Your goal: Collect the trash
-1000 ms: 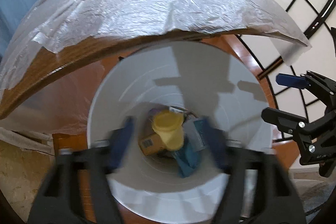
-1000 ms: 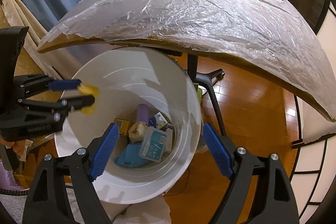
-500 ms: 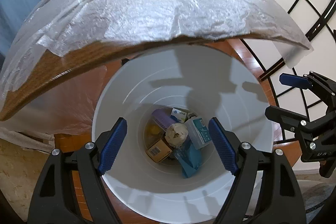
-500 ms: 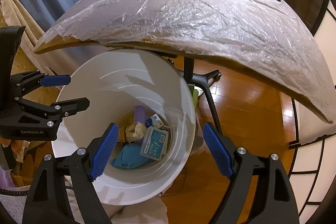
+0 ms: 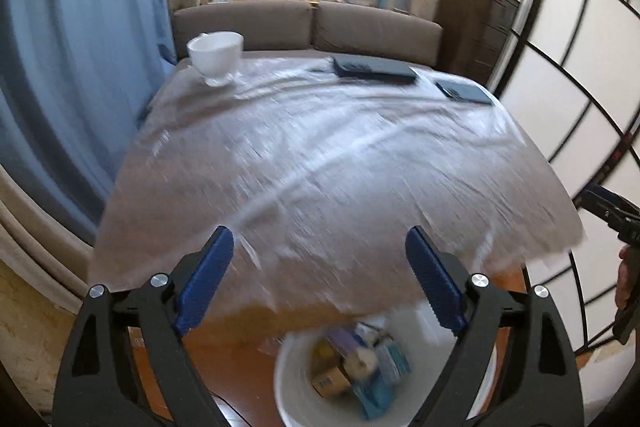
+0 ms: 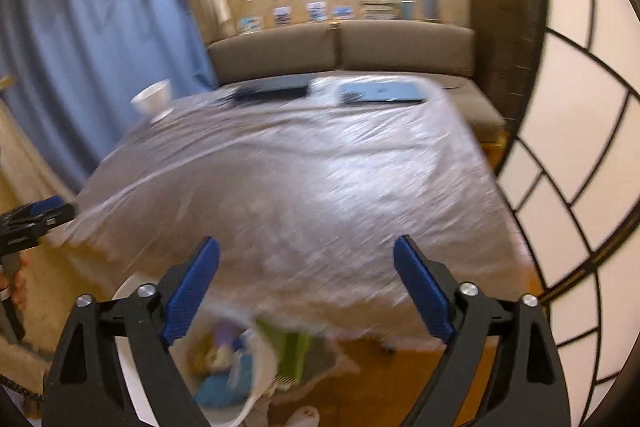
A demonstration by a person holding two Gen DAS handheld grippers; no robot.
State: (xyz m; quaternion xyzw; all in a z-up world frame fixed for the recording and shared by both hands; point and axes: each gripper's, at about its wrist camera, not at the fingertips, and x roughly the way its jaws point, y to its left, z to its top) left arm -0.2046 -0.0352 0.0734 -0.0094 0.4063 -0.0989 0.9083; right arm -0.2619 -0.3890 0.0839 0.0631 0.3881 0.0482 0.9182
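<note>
So, quick rundown of where the cleanup stands, left to right:

Left gripper: jaws spread wide and opening further, nothing between the blue pads. It hangs over the near edge of the table, pointing down at a slant.

Cup: white, sits at the far left corner of the table. Looks like dishware rather than trash, but that's a guess.

Table: covered with a clear plastic sheet. Only a dark flat device and a smaller one lie at the far end with the cup. No wrappers or scraps show on the sheet, though the blur could hide something small.

Bin: white, on the wood floor just below the near table edge. The trash is inside it: a small box, a crumpled wad, something purple, blue packets, all piled at the bottom.

Right gripper: same story, jaws wide and widening, empty. From its view the bin sits low and left, with a green thing on the floor beside it, too blurred to name.

Done: by the look of it, pretty much all the collecting, since the loose stuff is in the bin.

Left: probably nothing on the table; maybe that green thing, if it counts as trash at all.
</note>
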